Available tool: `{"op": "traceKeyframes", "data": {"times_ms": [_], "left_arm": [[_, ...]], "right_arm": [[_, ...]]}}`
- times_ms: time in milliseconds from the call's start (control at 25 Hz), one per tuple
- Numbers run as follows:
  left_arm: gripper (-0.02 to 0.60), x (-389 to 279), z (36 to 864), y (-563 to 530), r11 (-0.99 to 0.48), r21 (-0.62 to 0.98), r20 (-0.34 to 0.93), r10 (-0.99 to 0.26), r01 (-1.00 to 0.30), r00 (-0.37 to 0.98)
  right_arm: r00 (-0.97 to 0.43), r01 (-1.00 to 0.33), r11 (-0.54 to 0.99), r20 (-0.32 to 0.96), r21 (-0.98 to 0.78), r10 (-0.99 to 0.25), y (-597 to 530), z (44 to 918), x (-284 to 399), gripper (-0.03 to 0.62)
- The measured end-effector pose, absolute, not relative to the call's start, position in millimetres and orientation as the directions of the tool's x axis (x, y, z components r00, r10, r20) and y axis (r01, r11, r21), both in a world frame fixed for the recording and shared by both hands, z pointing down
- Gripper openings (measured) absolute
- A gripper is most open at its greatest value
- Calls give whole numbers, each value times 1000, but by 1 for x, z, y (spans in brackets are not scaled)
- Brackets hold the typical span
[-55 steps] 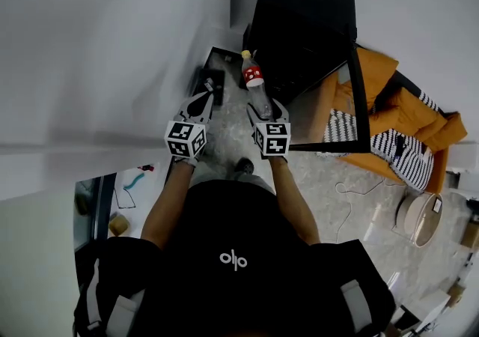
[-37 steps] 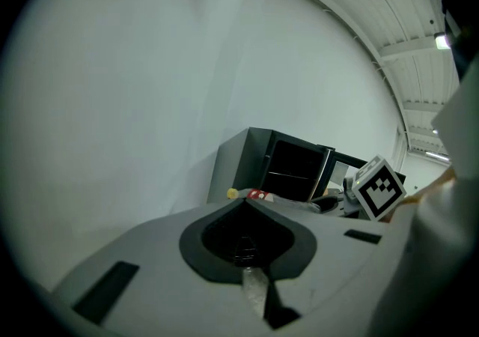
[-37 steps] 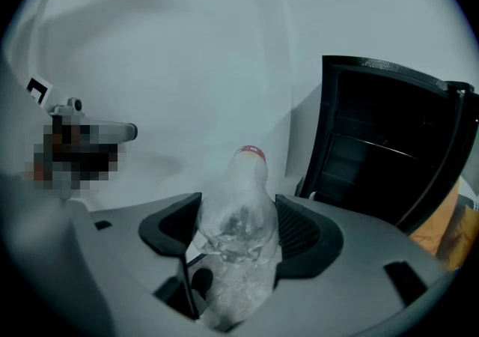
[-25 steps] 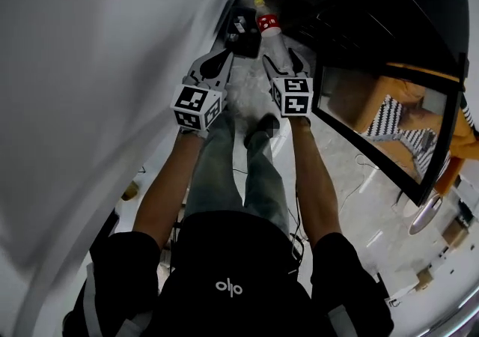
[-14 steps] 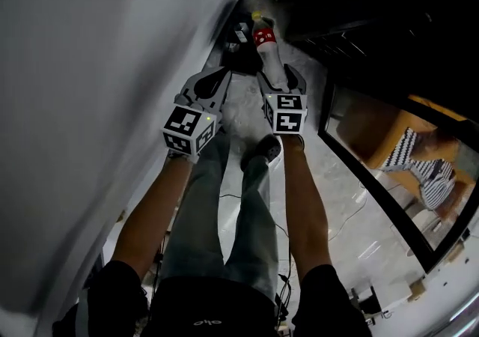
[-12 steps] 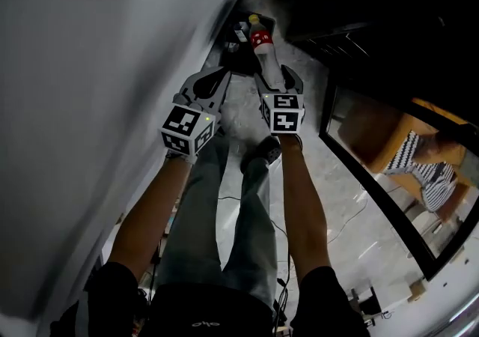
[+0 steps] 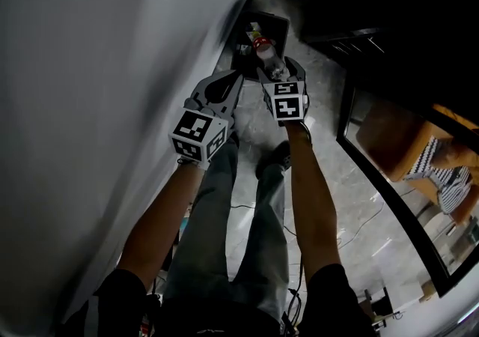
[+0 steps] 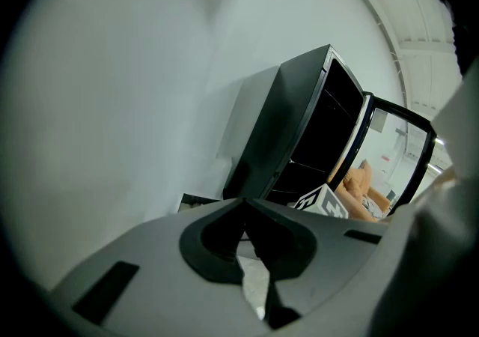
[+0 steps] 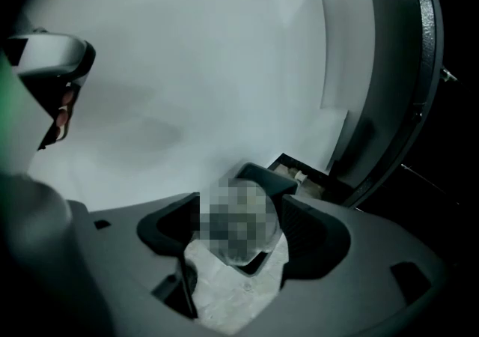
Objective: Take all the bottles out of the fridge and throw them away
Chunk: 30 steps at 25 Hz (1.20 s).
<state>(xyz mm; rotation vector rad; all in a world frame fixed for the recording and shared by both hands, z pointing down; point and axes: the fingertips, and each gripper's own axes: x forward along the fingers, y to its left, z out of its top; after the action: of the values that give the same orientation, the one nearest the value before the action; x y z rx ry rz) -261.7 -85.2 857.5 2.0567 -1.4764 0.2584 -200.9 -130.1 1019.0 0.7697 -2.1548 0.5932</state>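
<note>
**Nearly at the bin, cap first**

Well, start with the left gripper [image 8: 245,201]. Its jaws are clenched tip to tip with nothing between them, and it hangs just to the left of the other gripper, a little behind it. Ahead of its tips and below them is the bin [image 7: 278,18], a black open box on the floor against the pale wall.

The right gripper [image 7: 278,72] is grasping the bottle [image 7: 263,45], pads closed on its lower body. The bottle's long axis carries straight on from the jaws, forward and down, with the red label and pale cap at the far end (so the cap leads). In the head view that cap end lies over the bin's mouth. The right hand is the nearer one and the only one loaded. I judge the coming move to be a plain release, once the bottle is truly above the opening. How high it hangs over the rim I cannot tell.

Further right of the jaws stands the fridge [image 8: 299,133], black, with its door open. Its inside is too dark to show whether any bottles are in there. In the right gripper view a mosaic patch covers the bottle's base, and whatever lies in the bin is too small to make out.
</note>
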Motion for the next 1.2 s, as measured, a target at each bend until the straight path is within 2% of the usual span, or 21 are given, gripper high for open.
{"op": "traceKeyframes", "data": {"times_ms": [120,320,560,760,920,1200], "left_arm": [[8,-267,858,-82,-196,348,484,-800,-917,355],[8,-260,855,-77,-197,352,484,-799,-915,358],[8,-231,821,-68,-193,346,465,-815,-918,346],[8,-197,779,-53,-179,336,458,-827,-924,327],[8,-159,728,-48,-201,324,419,-846,-924,331],[8,-80,631,-20,-235,321,374,-859,-918,350]], "right_arm": [[-534,-682,706,790,-191,-302,-129,1023,-201,379],[-526,-679,712,795,-178,-302,-106,1017,-177,380],[-554,-707,679,752,-199,-356,-85,958,-135,366],[-557,-750,633,698,-191,-450,-73,874,-85,151],[-552,-782,596,644,-179,-530,-71,797,-38,11],[-562,-795,569,606,-209,-563,-31,683,48,9]]}}
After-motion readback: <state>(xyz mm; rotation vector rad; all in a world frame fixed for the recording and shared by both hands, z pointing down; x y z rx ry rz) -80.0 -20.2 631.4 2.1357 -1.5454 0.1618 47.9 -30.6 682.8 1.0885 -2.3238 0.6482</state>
